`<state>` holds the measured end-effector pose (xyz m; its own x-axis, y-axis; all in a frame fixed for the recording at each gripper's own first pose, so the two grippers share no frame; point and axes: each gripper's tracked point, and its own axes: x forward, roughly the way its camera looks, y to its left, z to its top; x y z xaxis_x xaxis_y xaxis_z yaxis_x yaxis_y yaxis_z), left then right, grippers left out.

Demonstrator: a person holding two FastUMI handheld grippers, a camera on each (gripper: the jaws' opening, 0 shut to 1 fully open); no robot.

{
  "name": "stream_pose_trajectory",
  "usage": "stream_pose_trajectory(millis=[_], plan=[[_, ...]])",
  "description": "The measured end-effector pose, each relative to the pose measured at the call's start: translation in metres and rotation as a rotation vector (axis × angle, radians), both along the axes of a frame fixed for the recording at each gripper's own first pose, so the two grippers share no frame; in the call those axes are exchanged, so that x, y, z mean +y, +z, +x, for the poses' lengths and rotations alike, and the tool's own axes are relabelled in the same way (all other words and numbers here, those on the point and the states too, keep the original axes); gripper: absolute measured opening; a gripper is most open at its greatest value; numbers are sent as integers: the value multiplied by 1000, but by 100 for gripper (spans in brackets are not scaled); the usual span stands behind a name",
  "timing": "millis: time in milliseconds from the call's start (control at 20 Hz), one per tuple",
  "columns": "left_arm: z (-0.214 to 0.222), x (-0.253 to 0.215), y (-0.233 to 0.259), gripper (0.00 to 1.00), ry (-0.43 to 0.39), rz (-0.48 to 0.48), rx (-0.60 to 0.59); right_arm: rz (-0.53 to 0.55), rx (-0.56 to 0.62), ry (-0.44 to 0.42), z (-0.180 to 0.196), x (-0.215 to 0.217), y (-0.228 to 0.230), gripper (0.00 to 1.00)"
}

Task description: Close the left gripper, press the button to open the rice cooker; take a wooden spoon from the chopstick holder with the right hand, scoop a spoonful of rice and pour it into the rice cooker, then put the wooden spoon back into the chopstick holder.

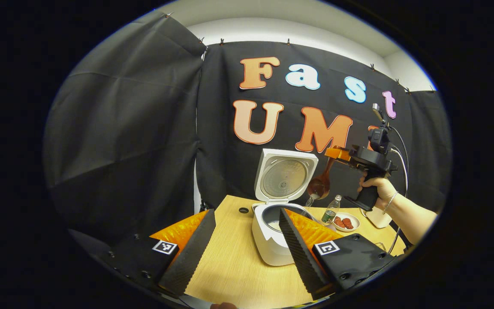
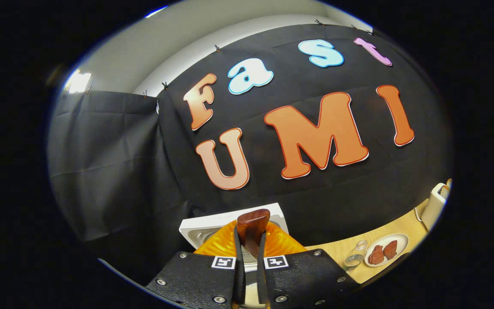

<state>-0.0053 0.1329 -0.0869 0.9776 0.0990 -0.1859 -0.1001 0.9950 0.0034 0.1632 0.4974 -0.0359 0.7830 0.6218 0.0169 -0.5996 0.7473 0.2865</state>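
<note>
The white rice cooker [image 1: 268,246] stands on the wooden table with its lid [image 1: 285,176] up, and some white rice lies in the pot. My left gripper [image 1: 245,253] is open, its fingers either side of the cooker and not touching it. Above and right of the pot, a hand holds my right gripper [image 1: 337,153], shut on the wooden spoon [image 1: 320,184]. The spoon's bowl tilts down and rice [image 1: 309,201] falls toward the pot. In the right gripper view, my right gripper [image 2: 250,240] clamps the spoon's handle [image 2: 253,225] over the cooker's lid [image 2: 212,229].
A small bottle [image 1: 332,209] and a plate of red food [image 1: 346,222] sit right of the cooker, also the plate [image 2: 386,249] and the bottle [image 2: 354,257] from above. A white holder [image 2: 438,201] stands at the table's far right. Black cloth walls close the back and left.
</note>
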Motion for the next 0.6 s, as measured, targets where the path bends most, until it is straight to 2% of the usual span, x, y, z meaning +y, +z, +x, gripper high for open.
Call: stream_pose_trajectory(millis=[600], plan=[[-4, 5, -2, 100, 18, -4, 10, -135, -120, 82, -22, 19, 0, 10]])
